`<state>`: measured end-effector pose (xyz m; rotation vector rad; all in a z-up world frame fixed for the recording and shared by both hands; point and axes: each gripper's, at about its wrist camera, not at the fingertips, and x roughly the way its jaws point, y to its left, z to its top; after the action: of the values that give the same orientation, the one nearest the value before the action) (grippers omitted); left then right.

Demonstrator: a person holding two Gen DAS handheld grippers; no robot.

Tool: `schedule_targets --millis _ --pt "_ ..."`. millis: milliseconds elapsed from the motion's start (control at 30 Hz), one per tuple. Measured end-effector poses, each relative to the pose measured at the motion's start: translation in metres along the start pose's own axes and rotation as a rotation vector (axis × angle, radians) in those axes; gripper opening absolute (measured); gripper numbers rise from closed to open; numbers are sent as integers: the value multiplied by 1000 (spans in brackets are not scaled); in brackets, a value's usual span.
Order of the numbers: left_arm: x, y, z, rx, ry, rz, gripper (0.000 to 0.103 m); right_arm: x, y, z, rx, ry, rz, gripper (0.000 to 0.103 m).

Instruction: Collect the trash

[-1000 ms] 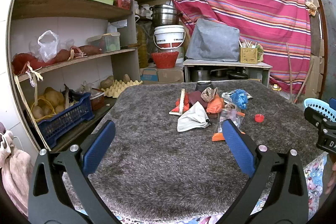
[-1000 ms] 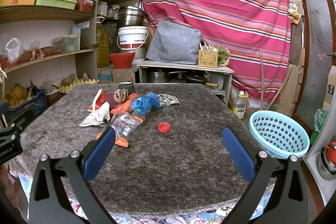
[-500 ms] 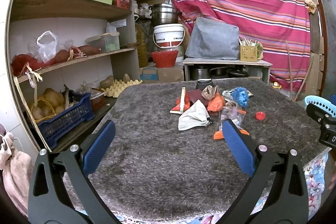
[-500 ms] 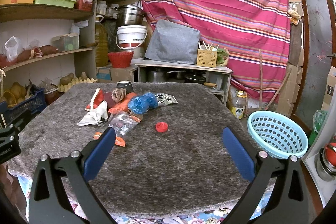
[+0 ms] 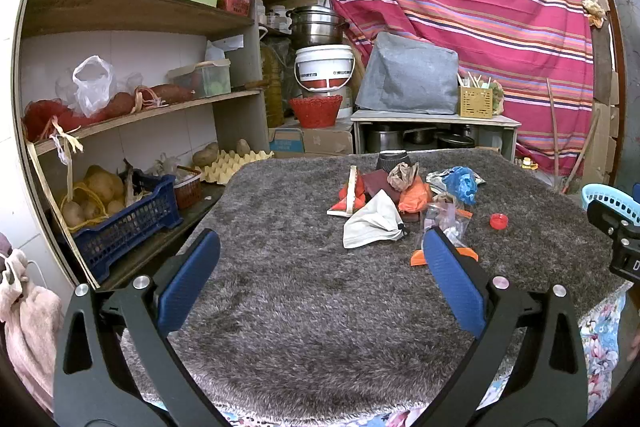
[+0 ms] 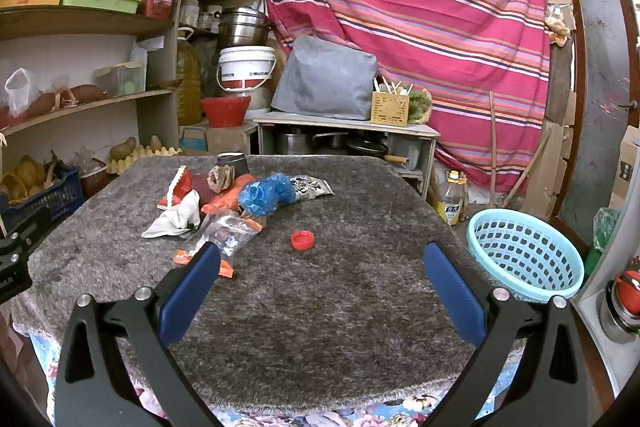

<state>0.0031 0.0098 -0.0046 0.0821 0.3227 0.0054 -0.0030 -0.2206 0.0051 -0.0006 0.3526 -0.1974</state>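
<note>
Both tools hang above the near edge of a desk covered in shaggy grey-brown carpet (image 6: 340,307), and neither holds anything. The left tool (image 5: 320,279) has its blue-padded fingers spread wide apart over bare pile; the right tool (image 6: 320,279) is spread just as wide.

The trash lies in one loose heap toward the far middle of the desk. Nearest the left tool is a crumpled white cloth or paper wrapper (image 5: 370,223), and just to its right a clear plastic zip bag (image 5: 444,219) lies over a flat orange packet (image 5: 420,259). Behind them sit a red-and-white torn wrapper (image 5: 350,193), a dark maroon flat piece (image 5: 380,183), a crumpled brown paper ball (image 5: 404,175), an orange plastic bag (image 5: 416,197) and a scrunched blue plastic bag (image 6: 264,193). A printed black-and-white foil pouch (image 6: 312,187) touches the blue bag on its right side. A small red bottle cap (image 6: 303,239) lies alone, a little apart from the heap on the side of the right tool. A dark cup (image 6: 233,161) stands upright at the far edge.

A light blue perforated plastic basket (image 6: 524,255) sits off the desk's right side, lower than the desk top, well apart from the heap.
</note>
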Motion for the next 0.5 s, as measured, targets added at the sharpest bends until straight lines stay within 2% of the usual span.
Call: schedule_targets --millis 500 --pt "2 -1 0 2 7 -11 98 5 2 -3 0 11 3 99"
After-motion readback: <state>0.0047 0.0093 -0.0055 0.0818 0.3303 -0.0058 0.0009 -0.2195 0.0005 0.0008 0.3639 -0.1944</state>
